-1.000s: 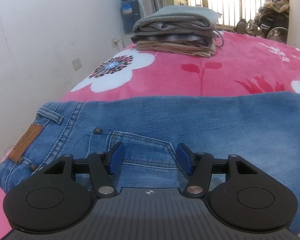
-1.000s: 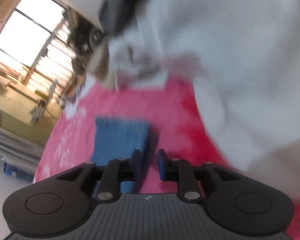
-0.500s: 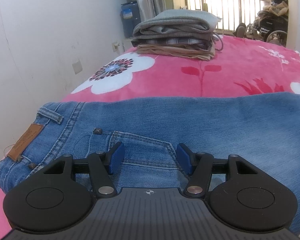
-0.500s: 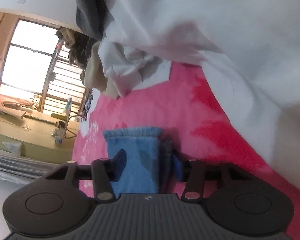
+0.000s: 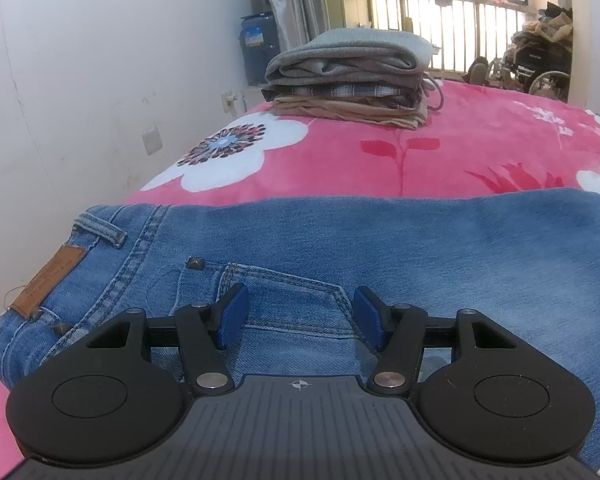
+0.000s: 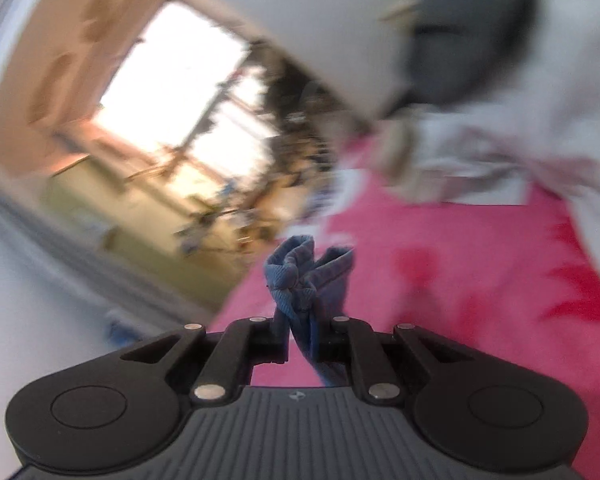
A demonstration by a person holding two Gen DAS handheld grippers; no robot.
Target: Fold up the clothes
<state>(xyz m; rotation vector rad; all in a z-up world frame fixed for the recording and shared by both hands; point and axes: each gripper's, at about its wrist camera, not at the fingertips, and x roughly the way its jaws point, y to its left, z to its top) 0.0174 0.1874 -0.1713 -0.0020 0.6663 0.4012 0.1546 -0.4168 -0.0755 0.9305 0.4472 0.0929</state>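
Observation:
Blue jeans [image 5: 340,248] lie flat across the pink flowered blanket [image 5: 440,160], waistband with a brown leather patch [image 5: 50,280] at the left. My left gripper [image 5: 298,316] is open, its blue pads either side of the back pocket, low over the denim. In the blurred right wrist view my right gripper [image 6: 300,336] is shut on the bunched hem of a jeans leg [image 6: 304,280], lifted above the blanket [image 6: 480,280].
A stack of folded clothes [image 5: 352,76] sits at the far end of the bed. A white wall [image 5: 80,100] runs along the left. A heap of white and dark clothing [image 6: 500,100] lies at the right of the right wrist view.
My right gripper closed on the jeans leg hem and raised it off the blanket while swinging round. My left gripper stayed open over the pocket.

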